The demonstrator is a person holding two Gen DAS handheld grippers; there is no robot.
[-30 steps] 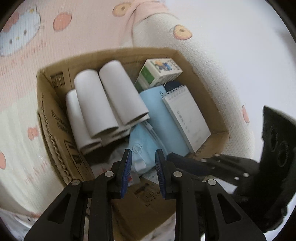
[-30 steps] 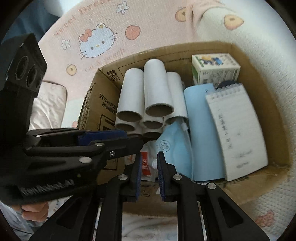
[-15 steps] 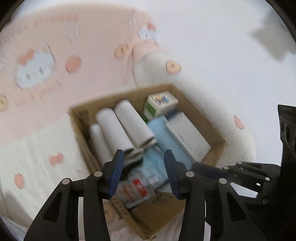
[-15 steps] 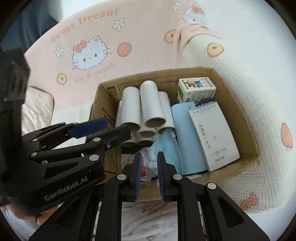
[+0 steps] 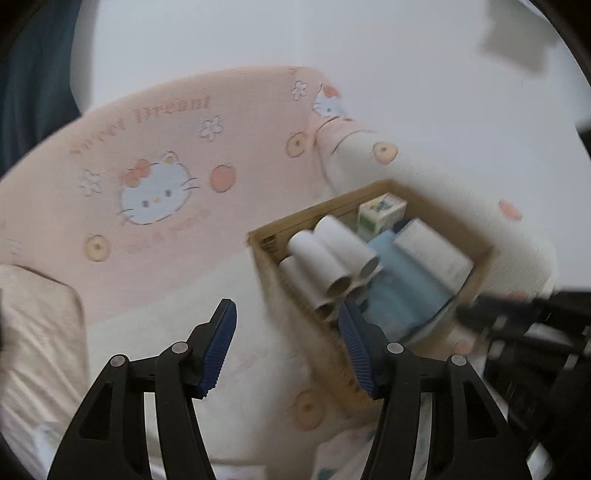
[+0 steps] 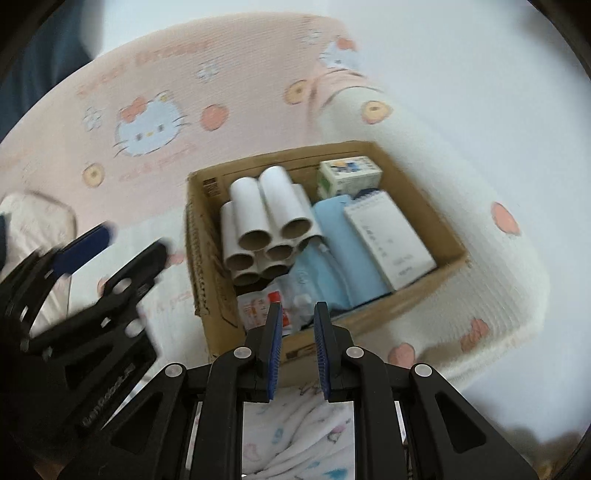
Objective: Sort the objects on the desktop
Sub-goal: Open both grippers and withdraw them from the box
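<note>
Both grippers have pulled back from the brown cardboard box [image 6: 369, 314] on the pink cartoon blanket [image 6: 110, 155]; left gripper [image 5: 284, 350] gapes wide, right gripper [image 6: 297, 350] narrow, both empty. White cardboard tubes [image 6: 269, 221] at its left wall look light, crushable; grip mid-length.

Ahead of my left gripper I see a pink Hello Kitty blanket [image 5: 159, 177] draped over soft furniture, a plain white wall [image 5: 258, 33] behind, and dark blue curtain [image 5: 33, 81] far left.
</note>
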